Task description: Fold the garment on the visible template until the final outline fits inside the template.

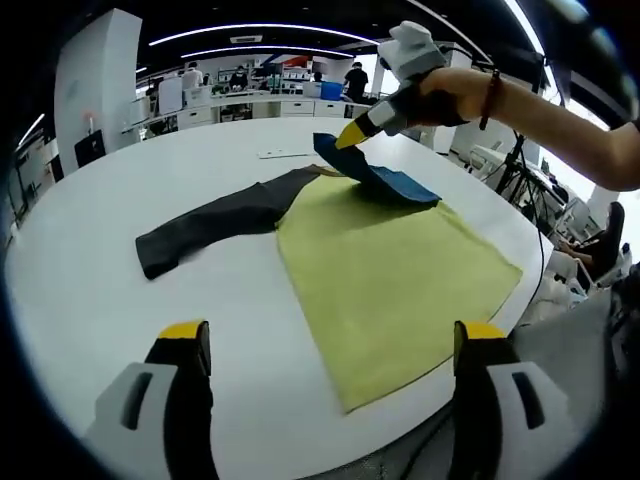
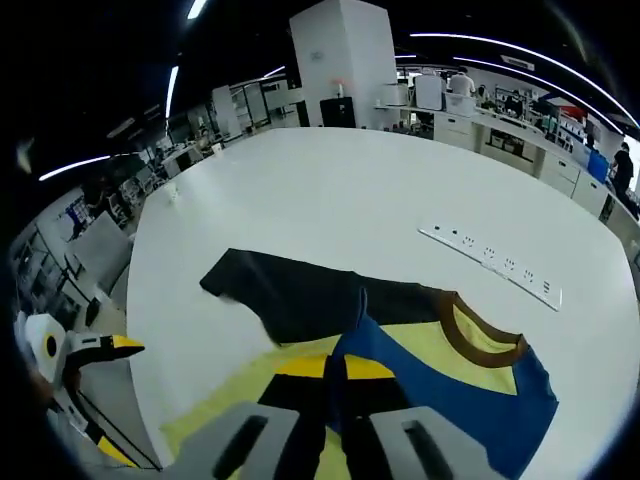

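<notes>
A T-shirt with a yellow-green body (image 1: pixel 390 280) lies flat on the white round table (image 1: pixel 90 290). Its dark grey sleeve (image 1: pixel 215 222) stretches out to the left. The blue sleeve (image 1: pixel 385 182) is folded over the yellow body, and its end is lifted off the cloth. My right gripper (image 1: pixel 350 136) is shut on that end, held by a person's hand. In the right gripper view the blue sleeve (image 2: pixel 470 400) runs up between my right gripper (image 2: pixel 338 372), beside the brown collar (image 2: pixel 470 335) and the dark sleeve (image 2: pixel 300 290). My left gripper (image 1: pixel 332 335) hangs open over the near table edge, holding nothing.
A white power strip (image 2: pixel 490 262) lies on the table beyond the shirt. My left gripper (image 2: pixel 100 350) shows at the table's edge in the right gripper view. Desks and people stand far behind. A chair and tripod stand beside the table (image 1: pixel 560 200).
</notes>
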